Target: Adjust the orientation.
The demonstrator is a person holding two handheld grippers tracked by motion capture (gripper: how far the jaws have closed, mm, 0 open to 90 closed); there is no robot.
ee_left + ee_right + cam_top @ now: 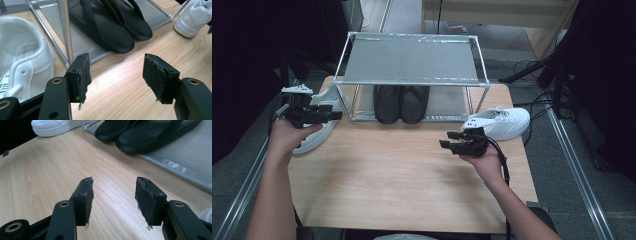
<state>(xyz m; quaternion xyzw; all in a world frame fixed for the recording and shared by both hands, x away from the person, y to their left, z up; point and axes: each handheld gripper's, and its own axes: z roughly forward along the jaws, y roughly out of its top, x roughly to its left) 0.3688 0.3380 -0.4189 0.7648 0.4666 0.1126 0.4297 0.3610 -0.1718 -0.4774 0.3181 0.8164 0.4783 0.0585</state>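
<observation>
A pair of black slippers (401, 104) stands on the lower shelf of a metal shoe rack (412, 80). One white sneaker (319, 125) lies at the table's left edge and another white sneaker (503, 122) at the right of the rack. My left gripper (334, 111) hovers over the left sneaker, pointing right, open and empty. In the left gripper view the gripper (117, 72) has the sneaker (22, 62) to its left and the slippers (110, 25) ahead. My right gripper (445, 139) is open over bare wood, pointing left. The right gripper view shows this gripper (115, 197) empty, with the slippers (140, 135) beyond.
The wooden table (402, 180) has bare surface in front of the rack. A rack post (65, 30) stands just ahead of my left jaw. Cables and dark stands lie on the floor at the right (552, 100).
</observation>
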